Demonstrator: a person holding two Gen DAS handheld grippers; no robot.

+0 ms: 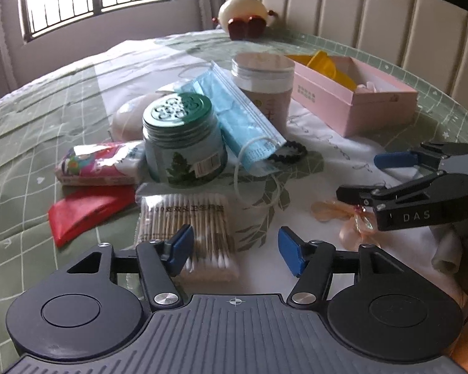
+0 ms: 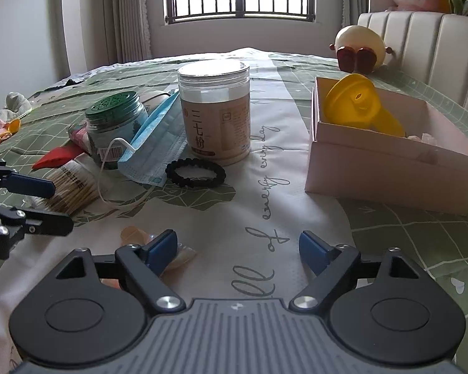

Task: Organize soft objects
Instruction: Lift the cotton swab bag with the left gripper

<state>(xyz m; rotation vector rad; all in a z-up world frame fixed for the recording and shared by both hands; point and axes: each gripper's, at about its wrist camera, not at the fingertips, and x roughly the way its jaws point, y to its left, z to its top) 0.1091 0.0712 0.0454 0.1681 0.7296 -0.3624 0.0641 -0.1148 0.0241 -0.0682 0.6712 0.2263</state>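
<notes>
My left gripper (image 1: 235,251) is open above a clear pack of cotton swabs (image 1: 184,227), holding nothing. Behind the pack, a blue face mask (image 1: 237,112) leans on a green-lidded jar (image 1: 181,143), with a black hair tie (image 1: 288,151) at its lower end. A tissue pack (image 1: 96,163) and a red packet (image 1: 87,212) lie to the left. My right gripper (image 2: 237,246) is open and empty over the bedspread; a peach ribbon bow (image 2: 181,255) lies beside its left finger, partly hidden. The mask (image 2: 154,143) and hair tie (image 2: 195,173) lie ahead of it.
A tall beige jar (image 2: 215,112) stands mid-bed. An open pink box (image 2: 390,168) at the right holds a yellow plastic piece (image 2: 358,103). A cream plush toy (image 2: 358,46) sits against the padded headboard (image 1: 374,15). Small clothes lie at the far left edge (image 2: 3,115).
</notes>
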